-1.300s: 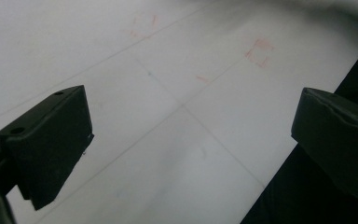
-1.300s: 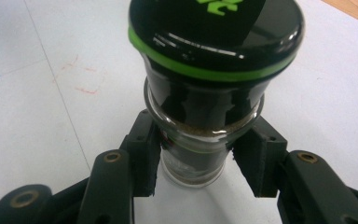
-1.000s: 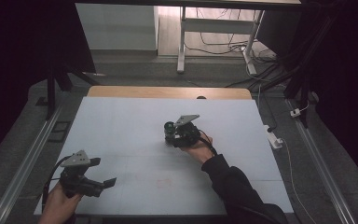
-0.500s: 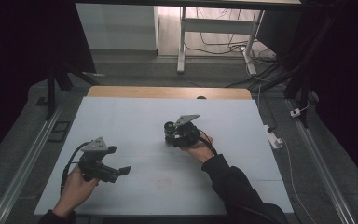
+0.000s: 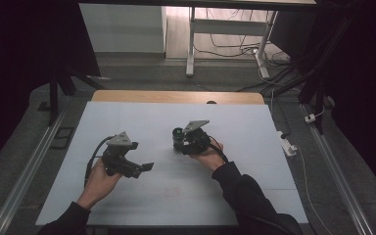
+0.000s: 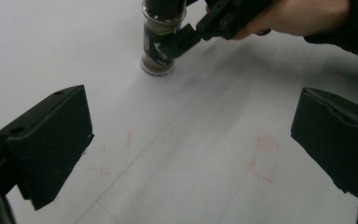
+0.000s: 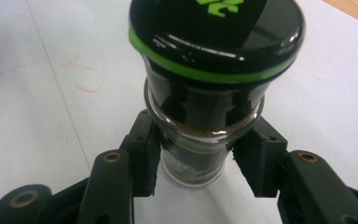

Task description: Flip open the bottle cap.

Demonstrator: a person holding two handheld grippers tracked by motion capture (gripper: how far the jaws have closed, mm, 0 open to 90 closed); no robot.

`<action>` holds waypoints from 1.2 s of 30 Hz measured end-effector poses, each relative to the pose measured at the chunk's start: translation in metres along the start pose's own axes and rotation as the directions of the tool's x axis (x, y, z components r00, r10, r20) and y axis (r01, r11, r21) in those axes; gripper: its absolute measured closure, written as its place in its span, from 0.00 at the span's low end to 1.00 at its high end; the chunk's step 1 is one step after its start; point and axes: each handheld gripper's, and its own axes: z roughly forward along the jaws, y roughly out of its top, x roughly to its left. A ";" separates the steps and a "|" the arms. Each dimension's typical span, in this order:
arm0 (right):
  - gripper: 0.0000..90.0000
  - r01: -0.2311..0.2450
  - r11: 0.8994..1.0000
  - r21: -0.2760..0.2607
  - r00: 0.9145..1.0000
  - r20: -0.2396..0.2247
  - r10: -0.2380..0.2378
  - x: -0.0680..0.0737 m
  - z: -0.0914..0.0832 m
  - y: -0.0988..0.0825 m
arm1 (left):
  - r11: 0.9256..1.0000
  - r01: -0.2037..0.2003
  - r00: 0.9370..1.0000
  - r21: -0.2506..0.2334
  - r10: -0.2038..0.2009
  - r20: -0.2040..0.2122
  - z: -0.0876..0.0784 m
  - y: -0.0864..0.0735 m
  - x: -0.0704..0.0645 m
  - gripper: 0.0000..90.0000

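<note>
White counter (image 5: 127, 205) carries an upright spice grinder (image 6: 158, 42) near its middle, clenched at the glass body by the right tool (image 7: 193, 165). Glass is stiff, slippery and breakable, so holding below the black cap suits. Left tool (image 6: 191, 154) is released, nearer left.

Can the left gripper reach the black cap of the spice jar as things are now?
Probably yes. The left gripper is open, bare table lies before the jar, and the right gripper clamps only the glass, leaving the cap free.
</note>
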 end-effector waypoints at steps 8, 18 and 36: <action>0.59 0.002 1.000 -0.001 1.000 -0.001 -0.002 0.000 0.000 0.000 | 1.000 -0.009 1.000 -0.004 0.009 0.026 0.022 0.015 0.005 0.01; 0.59 0.000 1.000 -0.002 1.000 -0.001 0.000 0.000 0.000 0.000 | 0.999 -0.052 0.998 0.014 0.052 0.027 0.045 0.029 0.013 0.00; 0.59 -0.001 1.000 -0.003 1.000 -0.002 0.001 0.000 0.000 0.000 | 0.993 -0.115 0.993 0.035 0.114 0.026 0.060 0.042 0.019 0.67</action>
